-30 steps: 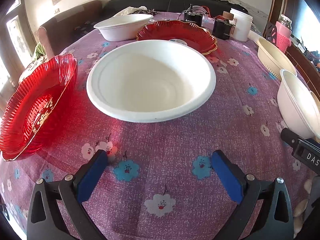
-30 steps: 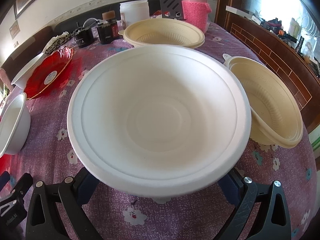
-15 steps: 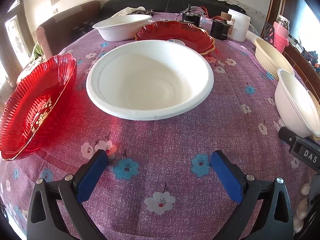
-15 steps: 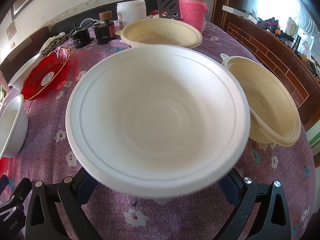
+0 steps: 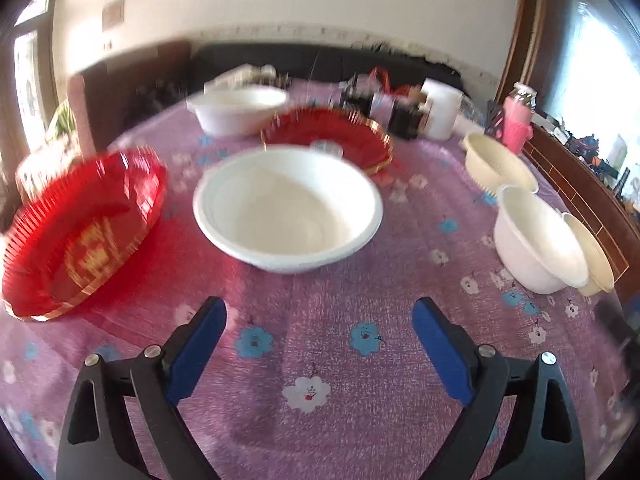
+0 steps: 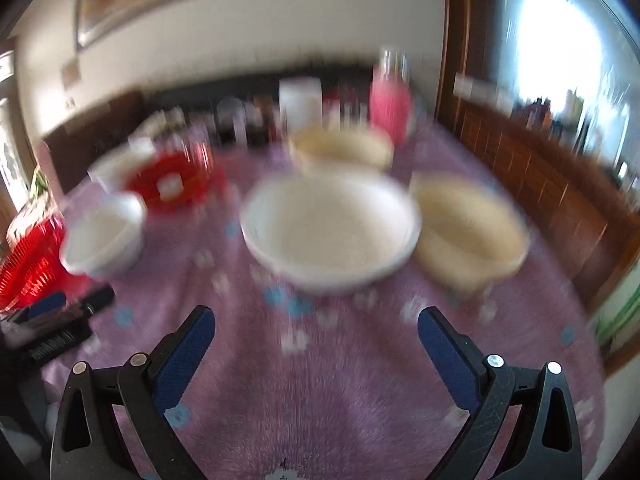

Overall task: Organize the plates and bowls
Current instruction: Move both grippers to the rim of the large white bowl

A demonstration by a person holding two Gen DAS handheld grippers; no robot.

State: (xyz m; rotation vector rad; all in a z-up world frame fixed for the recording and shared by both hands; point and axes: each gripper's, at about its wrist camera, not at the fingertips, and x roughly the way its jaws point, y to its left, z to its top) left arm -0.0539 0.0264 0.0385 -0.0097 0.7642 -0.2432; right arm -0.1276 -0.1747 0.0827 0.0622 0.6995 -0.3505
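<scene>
Red fluted plate (image 5: 84,232) sits tilted at the bench's left edge, its rim close to the large white bowl (image 5: 288,210) at mid-bench; a second red plate (image 5: 328,136) lies just behind that bowl, and a smaller white bowl (image 5: 240,110) stands further back. Toward the right edge another white bowl (image 5: 536,240) rests against a cream bowl (image 5: 592,256), with a second cream bowl (image 5: 500,164) behind them.

Left claw (image 5: 320,344) hovers over bare purple floral cloth (image 5: 320,360), short of the large white bowl; jaws are closing slightly from wide, nothing between them. Right claw (image 6: 316,344), in the heavily blurred right wrist view, stands spread and empty, facing its own white bowl (image 6: 332,232) with a cream bowl (image 6: 468,232) just beside it on the right.

Judgement: the step in hand looks like picking a bowl to stack with its like. Best done by taking one rim wall between the pads, lifting straight, then nesting white into white.

Obstacles: the tilted red plate crowds the left of the central bowl; the cream bowl crowds the right bowl's rim. Jars, a white tub (image 5: 440,108) and a pink bottle (image 5: 516,120) clutter the far edge.
</scene>
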